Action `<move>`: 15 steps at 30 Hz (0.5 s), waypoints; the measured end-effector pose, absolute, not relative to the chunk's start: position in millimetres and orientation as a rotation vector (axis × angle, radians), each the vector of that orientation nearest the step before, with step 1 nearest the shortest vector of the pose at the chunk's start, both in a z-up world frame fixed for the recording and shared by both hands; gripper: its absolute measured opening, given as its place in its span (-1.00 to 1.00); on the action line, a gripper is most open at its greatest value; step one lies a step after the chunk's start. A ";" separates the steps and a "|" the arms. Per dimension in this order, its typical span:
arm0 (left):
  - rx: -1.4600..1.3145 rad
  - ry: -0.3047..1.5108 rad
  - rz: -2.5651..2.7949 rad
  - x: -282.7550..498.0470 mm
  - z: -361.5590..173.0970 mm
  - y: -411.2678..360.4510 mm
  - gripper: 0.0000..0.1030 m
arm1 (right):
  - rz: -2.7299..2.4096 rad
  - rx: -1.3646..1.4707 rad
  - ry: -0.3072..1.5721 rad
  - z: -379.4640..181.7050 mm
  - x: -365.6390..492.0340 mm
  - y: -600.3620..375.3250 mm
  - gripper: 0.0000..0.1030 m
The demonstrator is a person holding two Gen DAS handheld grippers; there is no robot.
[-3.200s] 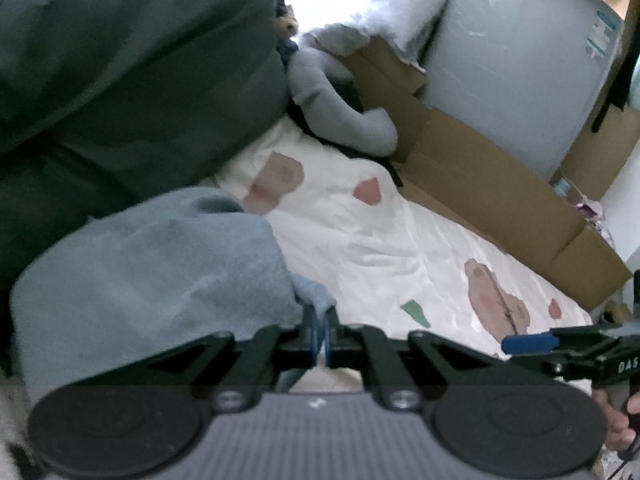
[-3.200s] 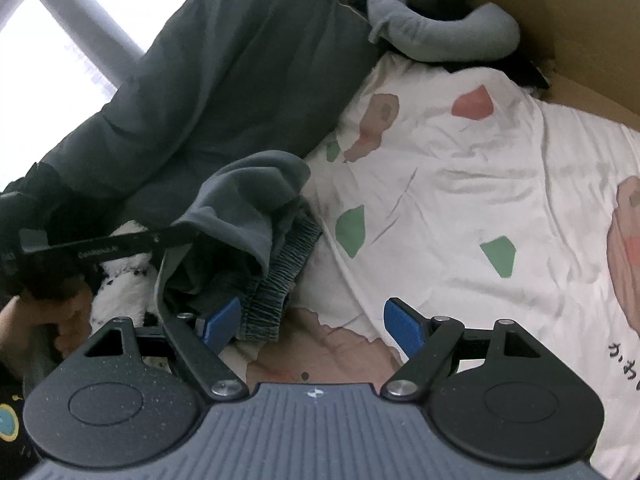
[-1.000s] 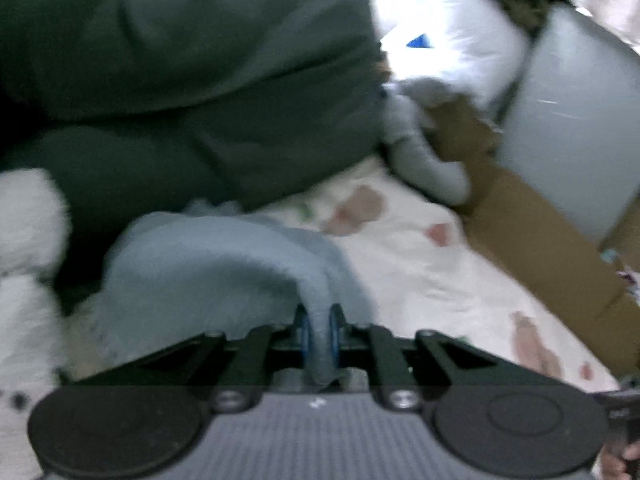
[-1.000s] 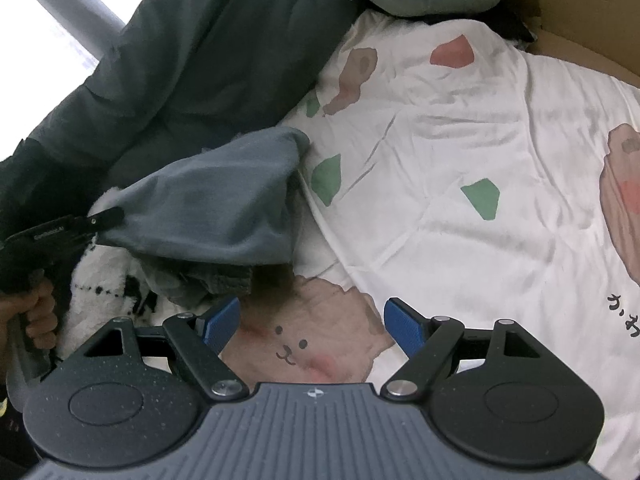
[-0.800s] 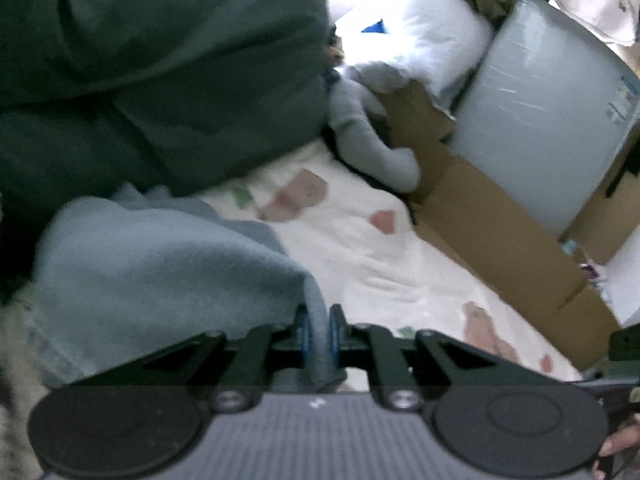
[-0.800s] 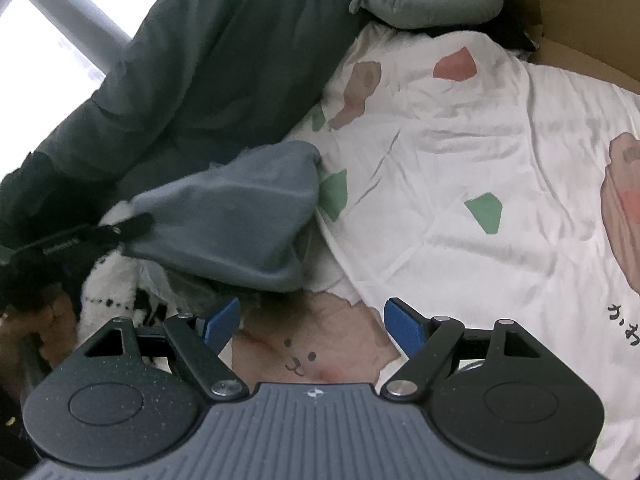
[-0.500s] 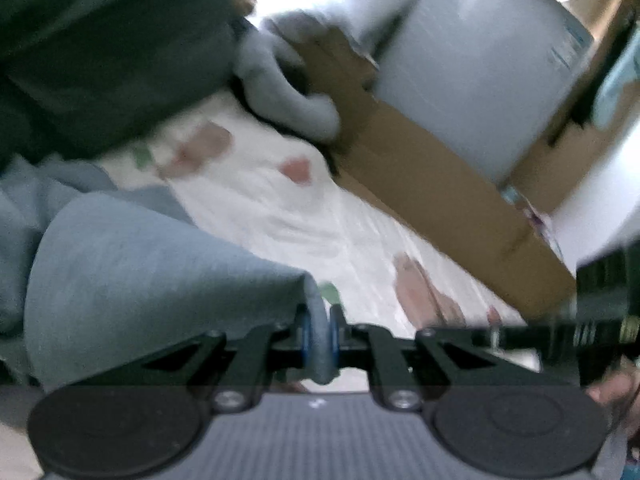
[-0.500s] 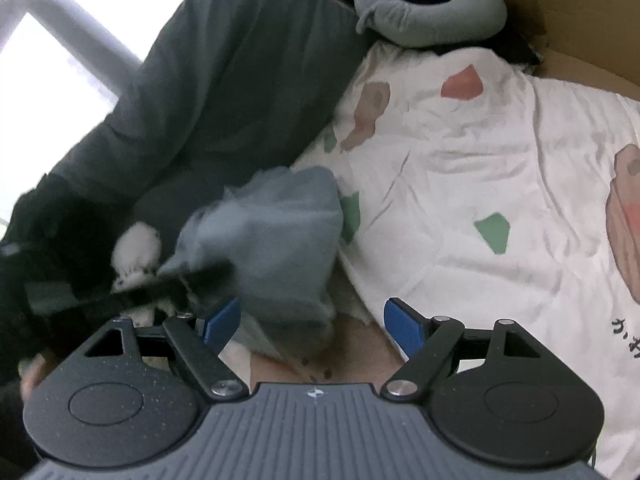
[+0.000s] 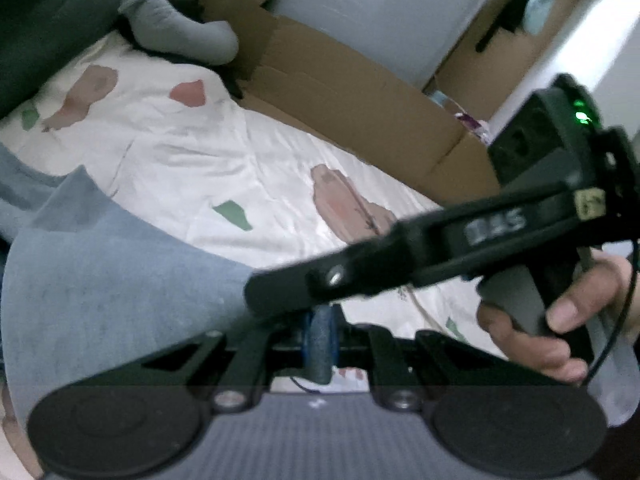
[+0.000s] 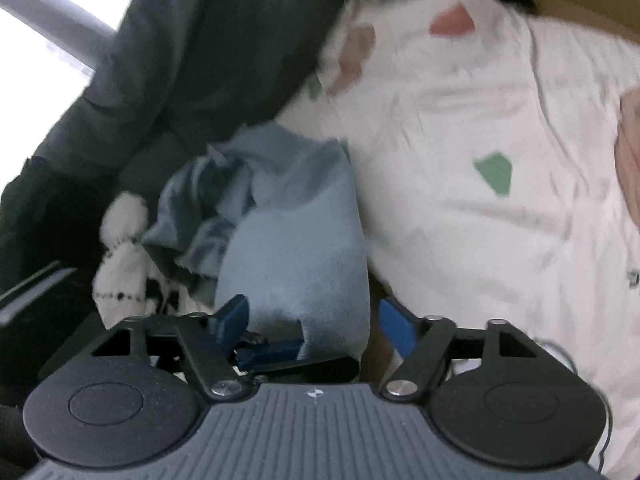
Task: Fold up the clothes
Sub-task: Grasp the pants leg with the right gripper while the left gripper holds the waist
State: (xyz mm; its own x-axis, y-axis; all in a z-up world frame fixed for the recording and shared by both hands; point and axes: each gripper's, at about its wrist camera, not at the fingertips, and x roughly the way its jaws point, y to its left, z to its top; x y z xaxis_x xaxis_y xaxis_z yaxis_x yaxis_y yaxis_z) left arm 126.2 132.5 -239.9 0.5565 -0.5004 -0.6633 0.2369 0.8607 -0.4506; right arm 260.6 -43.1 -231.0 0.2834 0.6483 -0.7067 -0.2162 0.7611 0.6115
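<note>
The blue garment [image 9: 120,280], clamped in the left hand-held gripper [image 9: 319,334], has been carried between the closing, not-yet-gripping right hand-held gripper [image 10: 312,320] for a handover.

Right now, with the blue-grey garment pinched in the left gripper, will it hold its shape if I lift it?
Probably not. The blue-grey garment drapes and bunches behind the left gripper, so it looks floppy. It seems light and fleecy, unlikely to slip. The right gripper is closing around its edge, not yet pressing.
</note>
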 end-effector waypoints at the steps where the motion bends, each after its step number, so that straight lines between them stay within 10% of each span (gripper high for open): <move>1: -0.326 0.882 -0.450 125.5 -240.7 132.1 -0.81 | 0.600 0.445 1.161 -234.2 259.9 -43.7 0.26; 9: -0.317 0.923 -0.487 124.7 -240.3 131.5 -0.69 | 0.594 0.420 1.196 -243.5 263.3 -44.6 -0.67; 15: -0.308 0.938 -0.472 117.6 -232.0 146.7 -0.52 | 0.507 0.409 1.125 -234.9 272.0 -68.4 -0.79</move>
